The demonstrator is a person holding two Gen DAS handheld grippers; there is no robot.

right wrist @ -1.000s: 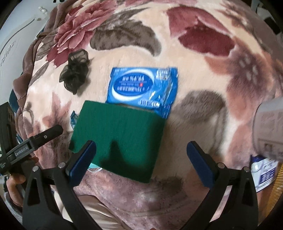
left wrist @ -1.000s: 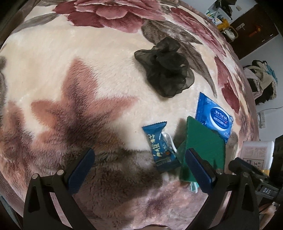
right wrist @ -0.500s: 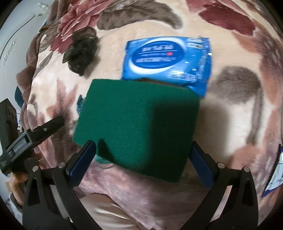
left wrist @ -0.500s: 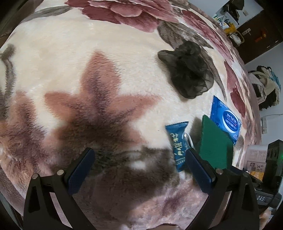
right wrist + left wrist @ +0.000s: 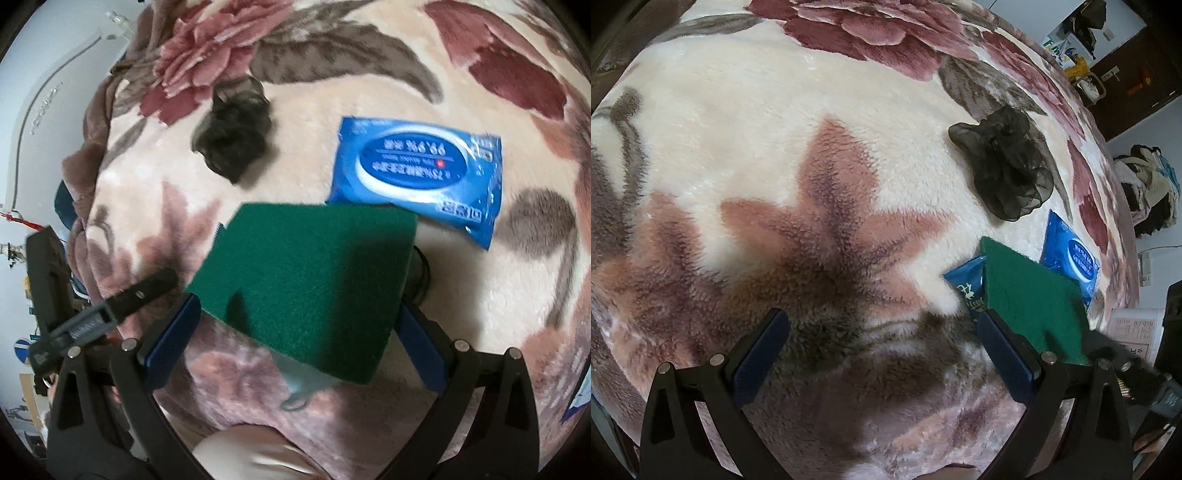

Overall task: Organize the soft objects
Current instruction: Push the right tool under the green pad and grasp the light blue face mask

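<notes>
Lifted clear of the plush floral blanket (image 5: pixel 480 295) since half a second ago, the flat green scouring pad (image 5: pixel 306 284) is now seen raised between the blue-padded fingers (image 5: pixel 171 332) of the right gripper (image 5: pixel 299 332), where earlier it lay lower against the fabric and the fingers stood wider than its edges. Both side edges of the pad are met by the fingers, which are drawn in against it and pinch it. Just ahead of the right gripper, past the pad's far edge, a blue foil pack of wet wipes (image 5: pixel 417 177) is shown lying flat. Ahead and to the left, a crumpled black mesh scrunchie (image 5: pixel 232 136) is seen on the blanket, apart from the pack. Beneath the pad's near edge, a pale teal loop (image 5: pixel 299 391) is partly visible; what it belongs to cannot be told.

From the left wrist view, the left gripper (image 5: pixel 882 350) is shown spread wide above the blanket with nothing between its fingers. To its right the green pad (image 5: pixel 1030 295) is seen overlapping a small blue snack sachet (image 5: pixel 967 284), with the wipes pack (image 5: pixel 1071 258) beyond and the scrunchie (image 5: pixel 1004 166) further ahead. White printed paper (image 5: pixel 1134 328) is visible at the far right edge
</notes>
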